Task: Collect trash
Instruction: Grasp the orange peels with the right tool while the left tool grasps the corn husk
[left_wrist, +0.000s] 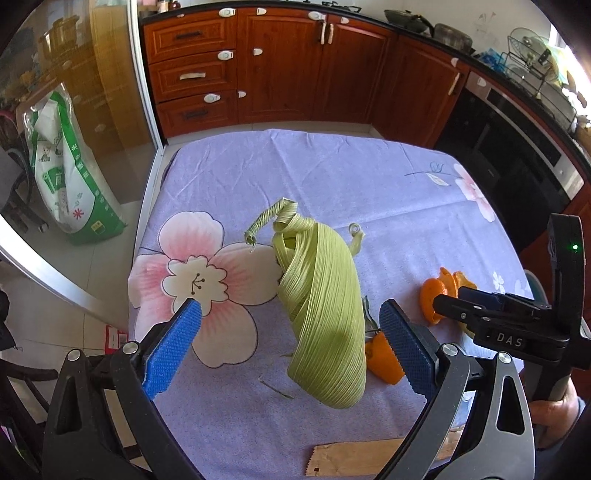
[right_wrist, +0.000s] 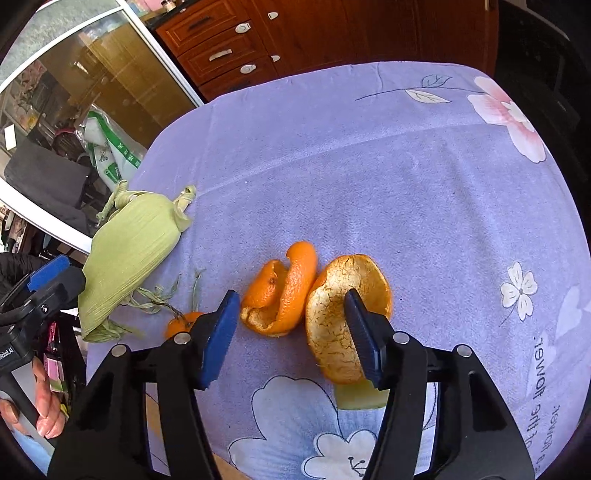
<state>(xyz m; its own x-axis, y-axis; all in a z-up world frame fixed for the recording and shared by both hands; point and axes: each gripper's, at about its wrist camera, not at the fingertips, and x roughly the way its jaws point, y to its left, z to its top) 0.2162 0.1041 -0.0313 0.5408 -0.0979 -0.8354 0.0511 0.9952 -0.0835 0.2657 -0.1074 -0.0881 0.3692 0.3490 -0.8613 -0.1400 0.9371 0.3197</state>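
The right hand-held gripper (right_wrist: 291, 332), jaws apart and gripping nothing, is straddling the orange peel (right_wrist: 314, 291) at the frame's centre on the tabletop (right_wrist: 369, 166); closing squarely on the curled edges should secure it. The left hand-held gripper (left_wrist: 291, 343) is standing wide open around the corn husk (left_wrist: 321, 306).

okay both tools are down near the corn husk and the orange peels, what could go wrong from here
1. The right tool straddles two separate orange peels; its right pad sits inside the cupped one, so closing may catch only part and leave the curled piece behind.
2. The corn husk stands tall and curled between the left tool pads; it could slip or unroll when squeezed.
3. Pads low over the purple cloth might pinch it.
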